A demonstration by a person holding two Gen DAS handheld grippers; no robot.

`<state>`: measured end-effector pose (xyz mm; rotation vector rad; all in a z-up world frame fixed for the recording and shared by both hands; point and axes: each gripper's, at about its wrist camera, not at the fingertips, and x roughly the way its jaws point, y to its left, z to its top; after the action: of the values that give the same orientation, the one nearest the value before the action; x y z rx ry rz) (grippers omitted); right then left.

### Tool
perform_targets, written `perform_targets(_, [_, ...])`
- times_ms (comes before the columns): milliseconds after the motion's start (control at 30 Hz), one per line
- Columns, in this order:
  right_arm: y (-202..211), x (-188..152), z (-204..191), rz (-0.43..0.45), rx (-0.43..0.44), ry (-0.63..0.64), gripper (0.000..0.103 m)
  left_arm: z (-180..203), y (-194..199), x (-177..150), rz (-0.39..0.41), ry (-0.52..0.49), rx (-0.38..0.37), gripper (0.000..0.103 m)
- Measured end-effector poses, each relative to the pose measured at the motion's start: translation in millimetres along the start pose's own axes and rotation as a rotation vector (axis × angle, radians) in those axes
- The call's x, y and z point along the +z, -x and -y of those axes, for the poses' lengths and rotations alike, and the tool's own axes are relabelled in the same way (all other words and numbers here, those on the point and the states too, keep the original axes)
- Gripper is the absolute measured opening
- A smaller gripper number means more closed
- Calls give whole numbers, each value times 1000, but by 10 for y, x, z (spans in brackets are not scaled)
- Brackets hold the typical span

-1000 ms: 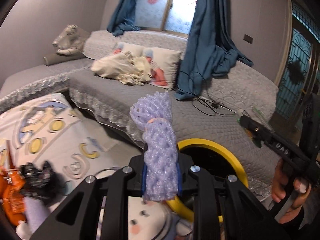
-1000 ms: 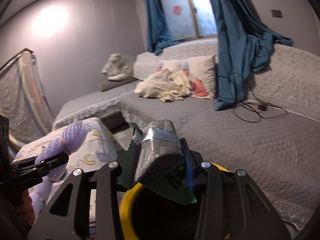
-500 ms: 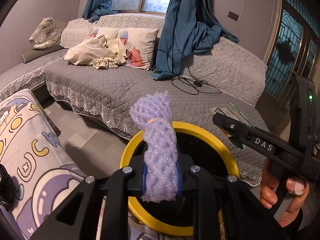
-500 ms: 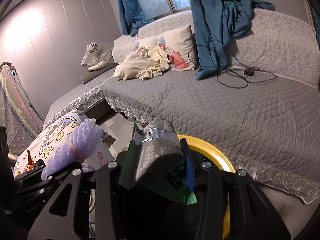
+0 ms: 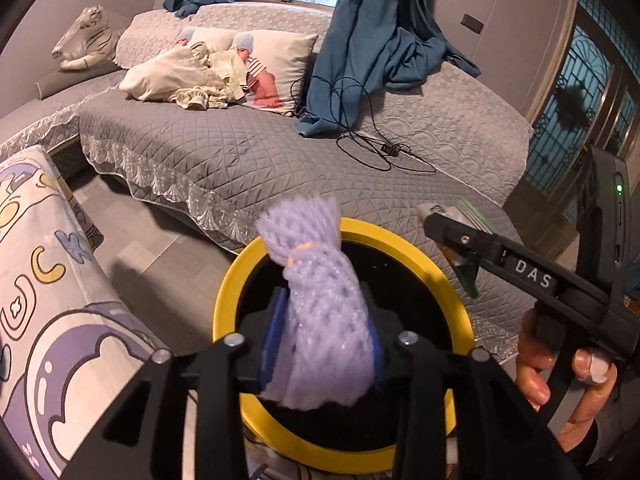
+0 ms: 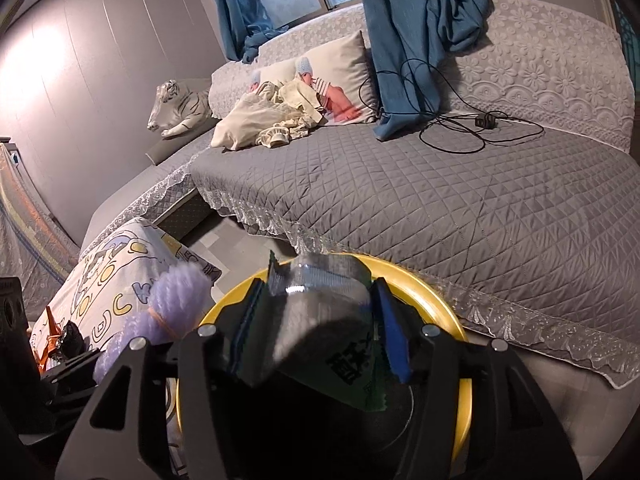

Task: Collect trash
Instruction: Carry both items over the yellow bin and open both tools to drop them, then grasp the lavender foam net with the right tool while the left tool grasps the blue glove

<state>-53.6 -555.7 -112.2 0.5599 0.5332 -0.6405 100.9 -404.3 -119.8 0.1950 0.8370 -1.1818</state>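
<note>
I am hovering both grippers, left [image 5: 320,354] and right [image 6: 316,334], over the yellow-rimmed bin [image 5: 436,268], jaws just opening, foam net [image 5: 320,316] and foil wrapper [image 6: 320,320] loose between them, directly above its mouth.

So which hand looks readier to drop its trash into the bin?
Probably the left: its gripper holds the purple net over the bin opening, jaws just opening. The right's wrapper sits nearer the rim.
</note>
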Motion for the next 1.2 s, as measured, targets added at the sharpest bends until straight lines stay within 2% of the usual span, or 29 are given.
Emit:
perform_targets(33, [3,0,13,2,-5,-7,55,-15,-4,2,0,10,-4,42])
perform_targets(133, [9,11,51,0,-5,-28,56,-61,19,2,7,33,-2,51])
perform_targets(367, [68,50,80,11,2,-47,56,-190,152,36,32,74,17,52])
perform_targets(567, [188,106,-134,40,29,8,56,-397,556,76,98,105,74,52])
perform_targets(733, [301,157,-549,68,92,103,56,-696,1125,86,177,140,193,52])
perform_targets(900, [407,139,-1155,89,193,228,57,-1017,1721,16,235,170,314,52])
perform_targets(1000, [449,92,-1505,90,268,288,57,-1228,2089,-94,271,218,369,52])
perform_targets(1100, [511,16,-1811,92,330,344,58,-1396,2503,-264,311,238,453,57])
perform_targets(1200, [590,-130,-2133,82,411,420,63,-1510,2798,-427,329,253,509,61])
